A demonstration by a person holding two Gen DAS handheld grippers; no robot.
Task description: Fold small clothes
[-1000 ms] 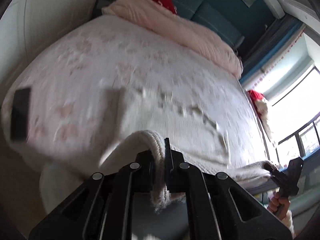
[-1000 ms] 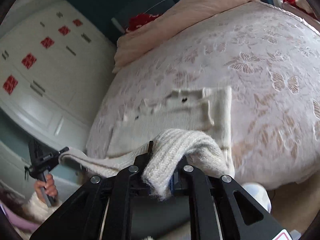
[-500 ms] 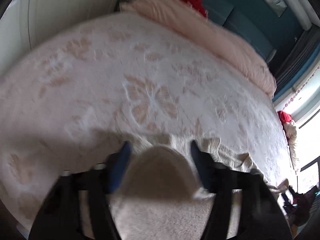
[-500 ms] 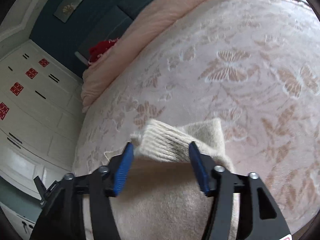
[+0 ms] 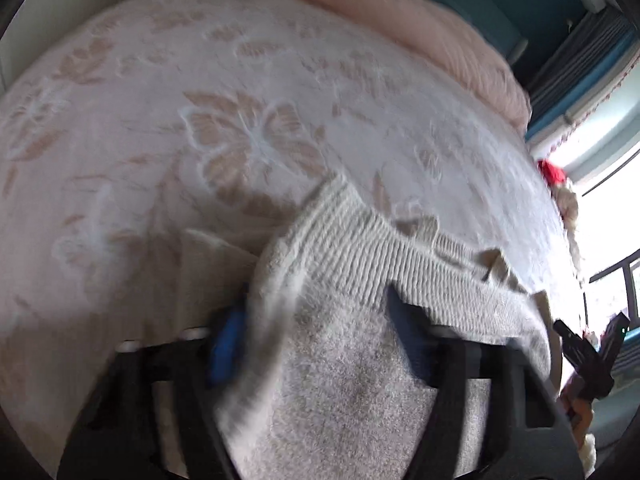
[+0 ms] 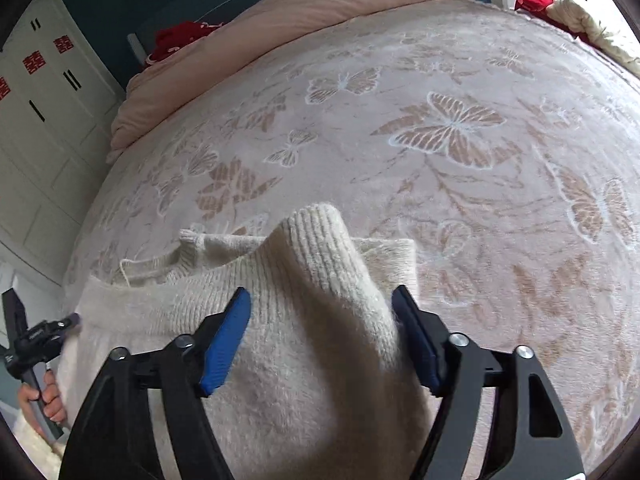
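Note:
A cream knit sweater [image 6: 304,380] lies folded over on the butterfly-patterned pink bedspread [image 6: 460,140]. My right gripper [image 6: 322,300] stands just above it. Its blue pads [image 6: 224,344] are apart and closing, with a raised ribbed fold of the sweater between them and not pinched. In the blurred left wrist view the same sweater [image 5: 352,380] shows its ribbed hem [image 5: 360,248]. My left gripper [image 5: 320,304] straddles it, jaws apart and closing, with cloth between them.
A rolled pink quilt [image 6: 280,24] and a red item [image 6: 180,40] lie at the bed's far end. White wardrobe doors [image 6: 44,120] stand on the left. A bright window [image 5: 616,220] is on the right. A person's hand [image 6: 40,400] grips the left tool's handle.
Both grippers were shut on the sweater's edge, holding it up. They carried it forward and down over the garment, then opened and let go. The jaws now stand narrower than half a second ago.

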